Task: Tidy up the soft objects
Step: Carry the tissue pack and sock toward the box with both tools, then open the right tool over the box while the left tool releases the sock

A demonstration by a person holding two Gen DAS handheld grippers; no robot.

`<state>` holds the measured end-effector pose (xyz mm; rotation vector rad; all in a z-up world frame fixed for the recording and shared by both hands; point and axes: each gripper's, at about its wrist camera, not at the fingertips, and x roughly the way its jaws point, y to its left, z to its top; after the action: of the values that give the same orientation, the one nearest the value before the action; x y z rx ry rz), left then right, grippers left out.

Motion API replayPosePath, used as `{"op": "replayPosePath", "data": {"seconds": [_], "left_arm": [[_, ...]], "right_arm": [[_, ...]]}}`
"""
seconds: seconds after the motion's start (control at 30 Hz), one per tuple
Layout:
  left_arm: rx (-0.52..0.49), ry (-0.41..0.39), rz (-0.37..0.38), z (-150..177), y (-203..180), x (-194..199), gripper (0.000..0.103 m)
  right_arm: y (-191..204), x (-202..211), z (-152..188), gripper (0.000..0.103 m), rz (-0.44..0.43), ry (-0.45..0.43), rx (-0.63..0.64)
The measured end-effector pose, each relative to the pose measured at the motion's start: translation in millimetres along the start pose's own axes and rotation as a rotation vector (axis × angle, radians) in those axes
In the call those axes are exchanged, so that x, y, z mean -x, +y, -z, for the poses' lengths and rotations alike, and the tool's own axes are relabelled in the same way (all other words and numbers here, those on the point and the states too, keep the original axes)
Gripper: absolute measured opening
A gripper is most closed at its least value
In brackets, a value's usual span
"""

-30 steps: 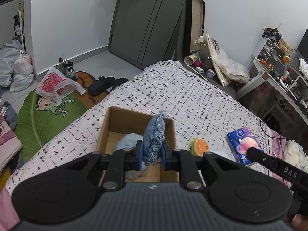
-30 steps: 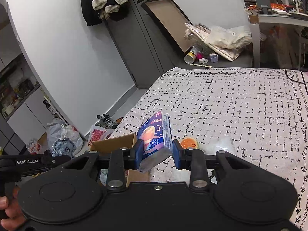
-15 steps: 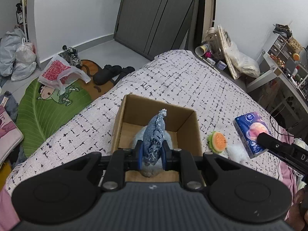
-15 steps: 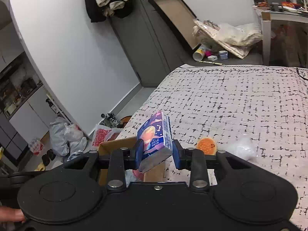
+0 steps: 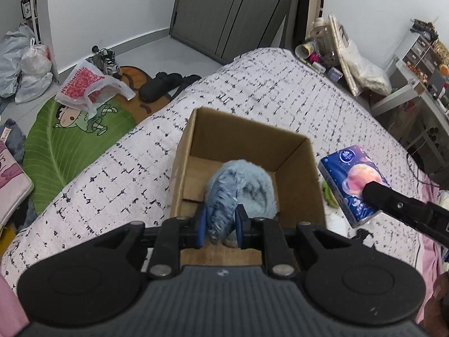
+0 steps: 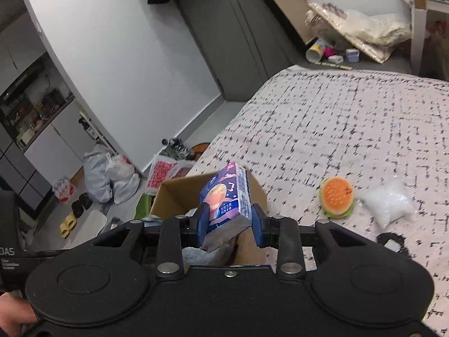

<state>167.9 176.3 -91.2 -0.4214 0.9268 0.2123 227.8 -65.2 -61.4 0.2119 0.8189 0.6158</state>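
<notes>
An open cardboard box [image 5: 297,168] sits on the patterned bed. My left gripper [image 5: 220,227] is down inside the box, shut on a blue denim soft item that lies against a fluffy light-blue toy [image 5: 247,185]. My right gripper [image 6: 230,224] is shut on a blue tissue pack [image 6: 228,196], also seen in the left wrist view [image 5: 350,177], and holds it just above the box's right edge [image 6: 174,193]. A soft burger toy [image 6: 336,196] and a clear bag of white stuffing [image 6: 388,202] lie on the bed to the right.
The bed's left edge drops to a floor with a green leaf mat [image 5: 64,146], plastic bags [image 5: 87,84] and shoes [image 5: 165,84]. A desk [image 5: 415,92] and clutter stand at the far right. A small black item [image 6: 391,243] lies near the stuffing bag.
My left gripper has lowered the denim item into the box onto the fluffy toy. My right gripper has carried the tissue pack left, over the box's edge.
</notes>
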Motion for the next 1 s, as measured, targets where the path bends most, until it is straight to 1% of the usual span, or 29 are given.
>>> {"op": "replayPosePath", "data": {"seconds": [0.03,0.1,0.2,0.3,0.4,0.47,0.5,0.53,0.57,0.63,0.67,0.7,0.77,0.8,0.83,0.87,0.9,1.0], "left_arm": [[-0.004,0.004,-0.006,0.4,0.3,-1.3,0.021],[-0.006,0.008,-0.015,0.6,0.8,-3.1,0.022],[-0.024,0.016,-0.029,-0.5,0.2,-4.3,0.031],[-0.021,0.0,-0.037,-0.5,1.8,-0.1,0.033],[-0.021,0.0,-0.036,-1.0,2.2,4.8,0.036],[-0.028,-0.011,-0.046,-1.2,2.0,9.5,0.042],[-0.029,-0.017,-0.052,-1.4,2.2,11.3,0.05],[-0.028,-0.025,-0.054,-1.2,2.4,12.6,0.054],[-0.027,-0.032,-0.055,-0.7,2.9,14.0,0.056],[-0.029,-0.026,-0.069,-1.0,2.4,14.9,0.061],[-0.032,-0.019,-0.08,-1.5,1.2,15.3,0.063],[-0.031,-0.022,-0.089,-1.9,0.4,16.8,0.067],[-0.032,-0.041,-0.099,-3.2,-2.7,23.6,0.076],[-0.035,-0.049,-0.1,-3.4,-4.9,27.0,0.082],[-0.039,-0.057,-0.102,-3.5,-7.6,30.4,0.086],[-0.047,-0.064,-0.106,-3.2,-10.9,33.7,0.087],[-0.056,-0.069,-0.114,-2.7,-14.1,36.5,0.089],[-0.067,-0.089,-0.134,0.1,-22.1,44.4,0.093]], "right_arm": [[2.1,-1.5,1.2,0.032,-0.006,0.009,0.004],[6.2,-4.5,4.4,0.032,-0.019,0.03,0.015],[12.0,-9.6,8.9,0.032,-0.029,0.069,0.028],[15.5,-13.4,13.9,0.032,-0.034,0.104,0.035],[19.1,-15.0,18.7,0.033,-0.047,0.136,0.042],[22.9,-16.2,21.7,0.034,-0.058,0.158,0.048],[25.2,-16.9,23.5,0.037,-0.063,0.171,0.053],[27.3,-17.8,25.2,0.037,-0.067,0.183,0.056],[29.7,-18.6,27.2,0.037,-0.073,0.197,0.061],[33.3,-19.0,30.3,0.044,-0.082,0.223,0.074],[34.8,-17.5,31.0,0.054,-0.077,0.227,0.079],[35.3,-14.8,31.0,0.061,-0.067,0.222,0.084],[35.9,-9.0,27.6,0.066,-0.052,0.21,0.096],[36.4,-3.8,25.1,0.071,-0.044,0.203,0.102],[35.7,0.0,23.3,0.074,-0.041,0.195,0.102],[35.0,5.3,21.3,0.08,-0.041,0.182,0.101],[34.4,8.6,19.4,0.083,-0.041,0.171,0.104],[32.3,19.6,15.9,0.085,-0.036,0.15,0.121]]}}
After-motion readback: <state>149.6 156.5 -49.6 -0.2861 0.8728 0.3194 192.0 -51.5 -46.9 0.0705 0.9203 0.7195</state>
